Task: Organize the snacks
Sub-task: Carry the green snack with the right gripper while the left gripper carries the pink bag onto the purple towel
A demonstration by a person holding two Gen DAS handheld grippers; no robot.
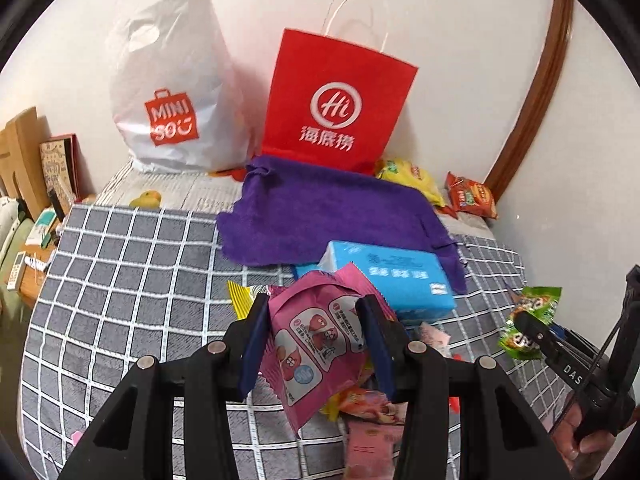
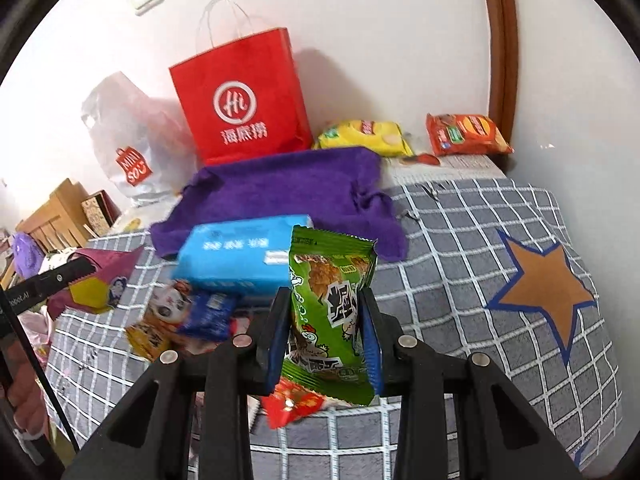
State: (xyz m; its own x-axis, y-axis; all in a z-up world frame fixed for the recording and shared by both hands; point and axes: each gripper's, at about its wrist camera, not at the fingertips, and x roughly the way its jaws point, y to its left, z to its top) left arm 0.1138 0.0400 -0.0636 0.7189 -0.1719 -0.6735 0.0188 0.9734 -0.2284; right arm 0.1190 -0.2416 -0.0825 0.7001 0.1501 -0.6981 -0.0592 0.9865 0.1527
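Note:
My left gripper (image 1: 314, 308) is shut on a pink snack packet (image 1: 316, 344), held above the checked bed cover (image 1: 132, 264). The same packet (image 2: 108, 280) shows at the left of the right wrist view, in the left gripper's fingers (image 2: 64, 276). My right gripper (image 2: 326, 300) is shut on a green snack packet (image 2: 330, 312), upright between its blue pads. That green packet (image 1: 530, 320) appears at the right edge of the left wrist view. Loose snacks lie below: pink and orange packets (image 1: 372, 420), a red one (image 2: 292, 404), a blue one (image 2: 208, 316) and a yellow-orange one (image 2: 156, 328).
A red paper bag (image 1: 336, 100) and a white plastic bag (image 1: 172, 92) stand against the wall. A purple towel (image 1: 320, 208) and a blue tissue pack (image 1: 396, 280) lie mid-bed. Yellow (image 2: 364, 138) and orange (image 2: 466, 134) chip bags sit at the back right. Shelves (image 1: 24, 168) stand left.

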